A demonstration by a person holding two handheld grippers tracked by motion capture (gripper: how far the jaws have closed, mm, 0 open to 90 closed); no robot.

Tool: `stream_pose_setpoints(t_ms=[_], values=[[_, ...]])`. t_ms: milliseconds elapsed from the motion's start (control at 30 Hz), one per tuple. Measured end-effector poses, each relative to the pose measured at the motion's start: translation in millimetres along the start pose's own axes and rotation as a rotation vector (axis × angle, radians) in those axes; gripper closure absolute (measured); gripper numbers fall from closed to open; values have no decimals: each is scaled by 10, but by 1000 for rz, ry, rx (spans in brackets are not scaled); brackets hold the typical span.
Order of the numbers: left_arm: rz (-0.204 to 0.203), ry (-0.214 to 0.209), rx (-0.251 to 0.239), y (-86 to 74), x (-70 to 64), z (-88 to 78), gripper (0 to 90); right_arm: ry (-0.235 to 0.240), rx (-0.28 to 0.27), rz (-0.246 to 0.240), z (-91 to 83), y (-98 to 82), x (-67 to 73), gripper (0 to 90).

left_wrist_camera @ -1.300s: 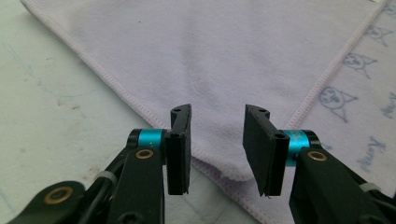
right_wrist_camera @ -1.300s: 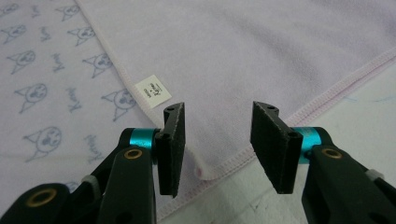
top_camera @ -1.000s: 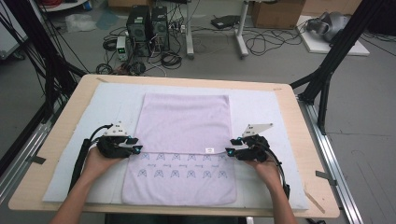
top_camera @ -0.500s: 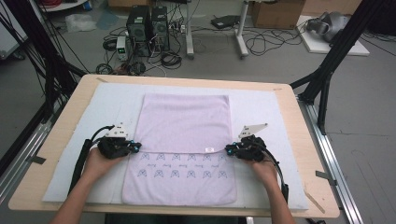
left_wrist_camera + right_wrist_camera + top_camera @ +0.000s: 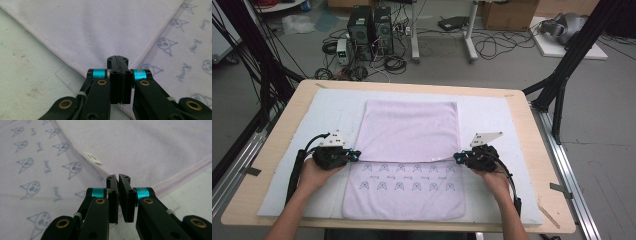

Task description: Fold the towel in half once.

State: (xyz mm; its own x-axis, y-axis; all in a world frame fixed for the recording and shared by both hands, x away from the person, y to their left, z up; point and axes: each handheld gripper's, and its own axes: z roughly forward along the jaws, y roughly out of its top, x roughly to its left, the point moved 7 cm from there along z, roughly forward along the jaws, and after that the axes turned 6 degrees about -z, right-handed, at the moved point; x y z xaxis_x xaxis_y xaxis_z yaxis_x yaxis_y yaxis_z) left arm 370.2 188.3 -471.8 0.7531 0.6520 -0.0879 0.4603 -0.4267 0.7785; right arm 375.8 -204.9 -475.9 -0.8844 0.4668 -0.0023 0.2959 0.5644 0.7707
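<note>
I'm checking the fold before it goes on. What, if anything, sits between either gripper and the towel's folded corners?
Nothing visible: the left gripper and right gripper are each shut right at a corner of the lilac towel.

Towel (image 5: 105,32) corner hidden behind left claw (image 5: 117,58)

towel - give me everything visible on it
The towel is pale lilac terry-like cloth with a stitched hem, lying flat on the white mat. Its far part is folded toward the person, plain side up; the near strip shows printed cat faces and script. A small white tag sticks out at the fold's edge. The left gripper and right gripper are each shut on a corner of the folded layer.
</note>
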Motion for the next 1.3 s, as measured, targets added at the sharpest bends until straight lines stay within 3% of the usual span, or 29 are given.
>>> stream_pose_setpoints(t_ms=[67,167,233,400,533,700,733,767,800,867,933,1000,1133,1233,1300], values=[[-7,-2,-10,18,-3,-23,889,-3,-4,-3,-20,15,8,861],[-10,-4,-15,71,0,-67,889,-19,-3,-45,-83,72,47,864],[-9,-1,-22,117,-8,-124,889,-25,-30,-54,-159,125,66,867],[22,-6,-27,146,-110,-323,890,-8,-49,-69,-337,193,184,868],[61,-17,-37,79,-315,-520,891,18,-57,-87,-470,196,393,868],[80,-62,-44,-161,-629,-686,890,58,-18,-102,-534,0,714,867],[76,-75,-32,-224,-673,-685,888,75,-12,-101,-528,-52,770,860],[74,-95,-20,-278,-716,-674,886,99,1,-102,-511,-103,820,799],[80,-101,-6,-322,-744,-658,836,101,18,-104,-488,-143,843,752],[87,-106,12,-350,-759,-627,739,114,17,-101,-464,-158,843,718],[89,-108,21,-342,-742,-575,720,125,-14,-76,-441,-97,801,688],[88,-101,32,-332,-678,-507,720,128,-19,-83,-388,-34,756,657],[62,-102,61,-379,-571,-387,720,153,36,-92,-217,-49,707,636],[66,-118,95,-461,-589,-310,688,170,83,-104,-134,-131,726,621],[76,-112,89,-484,-612,-283,674,173,97,-102,-103,-185,740,621]])
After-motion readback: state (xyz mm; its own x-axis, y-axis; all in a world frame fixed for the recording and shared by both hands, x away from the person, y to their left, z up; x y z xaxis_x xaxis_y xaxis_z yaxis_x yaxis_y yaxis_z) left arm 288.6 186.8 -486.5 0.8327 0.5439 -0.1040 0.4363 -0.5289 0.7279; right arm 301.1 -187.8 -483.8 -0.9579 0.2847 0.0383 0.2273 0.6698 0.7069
